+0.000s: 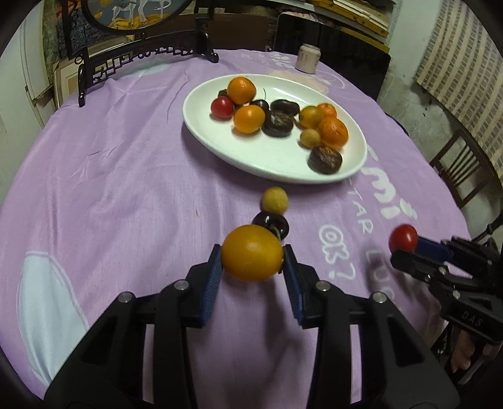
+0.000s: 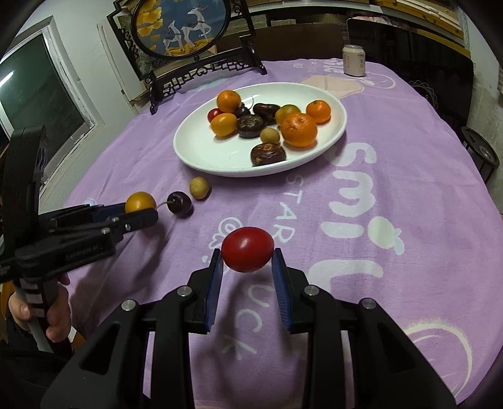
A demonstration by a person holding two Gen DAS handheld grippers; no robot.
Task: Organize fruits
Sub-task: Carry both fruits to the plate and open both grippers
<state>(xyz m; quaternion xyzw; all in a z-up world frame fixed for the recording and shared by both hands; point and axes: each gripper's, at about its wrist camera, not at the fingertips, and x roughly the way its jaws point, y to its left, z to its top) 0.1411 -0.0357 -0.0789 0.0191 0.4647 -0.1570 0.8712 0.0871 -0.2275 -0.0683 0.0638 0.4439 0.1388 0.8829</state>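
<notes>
My left gripper (image 1: 253,261) is shut on a yellow-orange citrus fruit (image 1: 252,257) and holds it above the purple cloth; it also shows in the right wrist view (image 2: 138,209). My right gripper (image 2: 247,258) is shut on a red cherry tomato (image 2: 247,249), which also shows in the left wrist view (image 1: 403,237). A dark cherry (image 1: 272,224) and a small yellow longan (image 1: 275,198) lie on the cloth just beyond the citrus. A white oval plate (image 1: 251,157) farther back holds several oranges, dark fruits, a red tomato and a longan.
A pale drink can (image 2: 354,60) stands behind the plate. A dark carved stand with a round painted screen (image 2: 179,28) sits at the table's far left. Dark chairs (image 1: 462,170) stand around the round table covered by a purple cloth (image 2: 408,188).
</notes>
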